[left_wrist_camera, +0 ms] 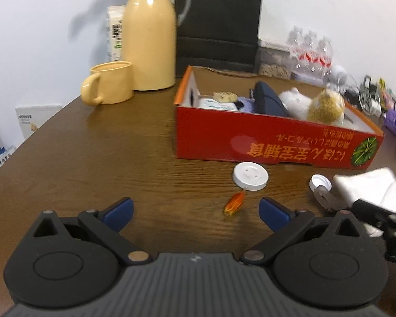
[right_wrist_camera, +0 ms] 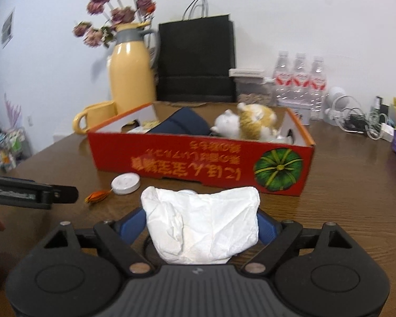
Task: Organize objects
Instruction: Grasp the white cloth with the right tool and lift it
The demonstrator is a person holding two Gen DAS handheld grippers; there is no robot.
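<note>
A: Red box (right_wrist_camera: 198,155) fills the middle of the right wrist view, open side up, with a plush toy (right_wrist_camera: 250,124) and a dark pouch (right_wrist_camera: 182,125) already lying in it. So the sorting looks part done.

B: What is left out on the table (right_wrist_camera: 343,185)?

A: A white tissue packet (right_wrist_camera: 203,227), low in the centre of that view, sitting between the blue pads of the right gripper (right_wrist_camera: 202,224). The pads stand wide, one at each side of the packet. They seem to touch its sides, but I cannot tell whether they truly press it or only bracket it.

B: And the other hand?

A: The left gripper (left_wrist_camera: 196,214) is at the bottom of its own view, fingers spread with nothing between them. Just above it in the frame lie a small orange bud (left_wrist_camera: 233,204) and a white disc (left_wrist_camera: 250,176), the two nearly touching, both close to the box's near wall. A white cap (left_wrist_camera: 320,182) shows right of them, beside the packet.

B: So which step is this?

A: I judge it the pickup of the packet, bound for the box. The next move calls for a firm squeeze, since the packet is soft and may sag, then a lift high enough to clear the near wall, and a release over the free space left of the pouch.

B: And the left?

A: Probably the bud or disc next; the bud is small and needs a fine pinch.
</note>
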